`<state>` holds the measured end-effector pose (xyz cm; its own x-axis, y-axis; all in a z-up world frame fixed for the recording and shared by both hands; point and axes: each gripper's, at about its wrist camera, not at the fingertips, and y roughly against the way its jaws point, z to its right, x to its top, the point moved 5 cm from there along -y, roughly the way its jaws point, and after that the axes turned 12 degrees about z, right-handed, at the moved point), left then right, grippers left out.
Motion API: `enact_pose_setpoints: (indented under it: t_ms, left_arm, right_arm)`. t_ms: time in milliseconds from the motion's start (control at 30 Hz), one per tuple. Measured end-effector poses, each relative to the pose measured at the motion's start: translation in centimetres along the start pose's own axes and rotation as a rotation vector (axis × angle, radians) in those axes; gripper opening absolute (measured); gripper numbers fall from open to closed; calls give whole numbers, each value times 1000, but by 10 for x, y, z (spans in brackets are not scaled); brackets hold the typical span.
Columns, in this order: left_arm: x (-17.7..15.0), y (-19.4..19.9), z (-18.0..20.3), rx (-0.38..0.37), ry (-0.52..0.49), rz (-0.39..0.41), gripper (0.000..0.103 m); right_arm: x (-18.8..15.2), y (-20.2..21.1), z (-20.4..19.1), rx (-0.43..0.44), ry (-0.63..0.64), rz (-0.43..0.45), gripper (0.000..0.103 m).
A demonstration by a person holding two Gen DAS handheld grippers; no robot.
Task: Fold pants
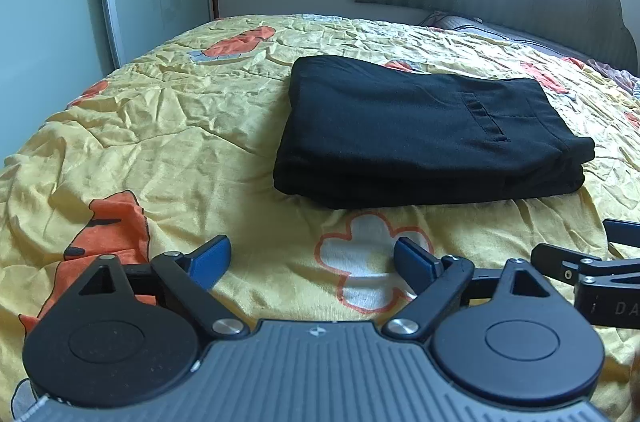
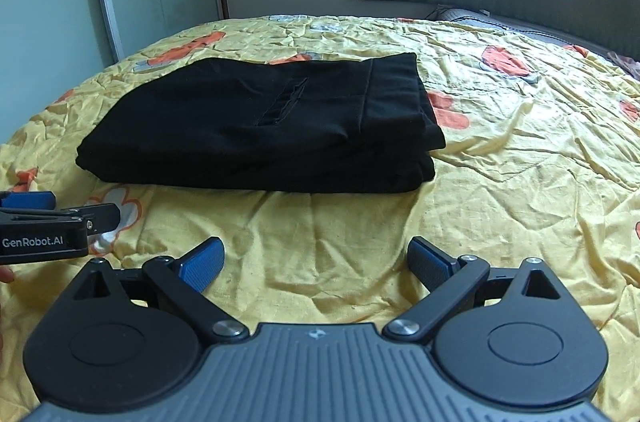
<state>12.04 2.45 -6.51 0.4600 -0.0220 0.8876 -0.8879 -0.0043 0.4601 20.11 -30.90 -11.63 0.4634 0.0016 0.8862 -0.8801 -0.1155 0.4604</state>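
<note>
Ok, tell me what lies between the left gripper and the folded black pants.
Only bare yellow bedsheet with a white flower print lies between the open left gripper and the folded black pants, as the left wrist view shows.

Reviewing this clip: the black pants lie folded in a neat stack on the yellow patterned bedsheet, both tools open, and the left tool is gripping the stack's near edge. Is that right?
Not quite. The left tool grips nothing: the left wrist view shows its blue fingers spread over bare yellow patterned bedsheet, short of the folded black pants. The rest stands: the pants are stacked and the right tool is open too.
</note>
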Motion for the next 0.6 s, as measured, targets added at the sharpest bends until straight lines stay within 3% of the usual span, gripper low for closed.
enact_pose_setpoints:
  t_ms: [600]
  left_arm:
    - [-3, -3, 0, 5, -9, 1, 99]
  right_arm:
    - [-3, -2, -2, -5, 8, 1, 103]
